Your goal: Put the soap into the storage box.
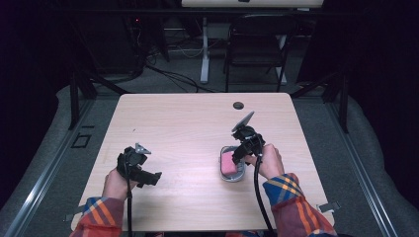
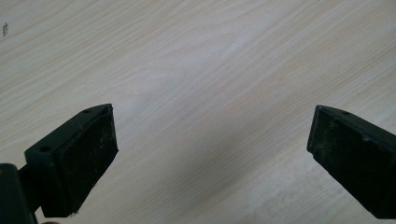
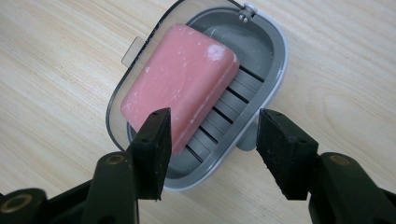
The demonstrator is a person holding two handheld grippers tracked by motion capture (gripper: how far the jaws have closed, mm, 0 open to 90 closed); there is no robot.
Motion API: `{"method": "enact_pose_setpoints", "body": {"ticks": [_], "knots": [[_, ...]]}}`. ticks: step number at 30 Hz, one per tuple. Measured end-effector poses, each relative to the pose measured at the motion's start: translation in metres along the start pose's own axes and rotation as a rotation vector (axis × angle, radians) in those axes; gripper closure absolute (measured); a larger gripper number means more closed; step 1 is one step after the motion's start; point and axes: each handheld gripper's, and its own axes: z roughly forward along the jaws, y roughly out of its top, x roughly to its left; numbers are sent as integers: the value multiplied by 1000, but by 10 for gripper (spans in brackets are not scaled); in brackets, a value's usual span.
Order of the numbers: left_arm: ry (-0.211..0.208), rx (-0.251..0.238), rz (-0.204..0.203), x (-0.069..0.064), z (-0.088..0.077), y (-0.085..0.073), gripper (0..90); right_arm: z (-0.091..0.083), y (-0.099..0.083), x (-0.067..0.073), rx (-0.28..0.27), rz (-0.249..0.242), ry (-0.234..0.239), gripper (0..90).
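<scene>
A grey soap dish (image 1: 232,178) (image 3: 275,60) with a slatted floor sits on the right half of the wooden table (image 1: 188,123), and a pink bar of soap (image 1: 228,162) (image 3: 180,79) lies in it. My right gripper (image 1: 237,154) (image 3: 212,135) points down at the dish's near corner. One jaw stands inside by the soap's end and the other is against the outer wall, so the rim is between them. A clear lid (image 3: 133,51) hangs off the dish's far side. My left gripper (image 1: 154,177) (image 2: 212,144) rests low over bare wood at the front left, open and empty.
A dark cable hole (image 1: 238,105) sits near the table's far edge. Beyond the table a black chair (image 1: 259,44) and a white desk leg (image 1: 204,49) stand on the floor among cables. Bare wood lies between the two hands.
</scene>
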Motion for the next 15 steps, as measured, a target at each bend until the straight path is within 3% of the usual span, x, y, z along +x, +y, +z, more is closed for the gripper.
{"method": "enact_pose_setpoints", "body": {"ticks": [9, 11, 15], "knots": [[-1, 1, -1, 0, 0, 0, 13, -17, -14, -9, -14, -47, -6, 395], [-7, 1, 0, 0, 0, 0, 13, -24, -22, -15, -39, -59, -5, 364], [-5, 2, 3, -1, 0, 0, 12, -31, -31, -22, -52, -60, -12, 321]]}}
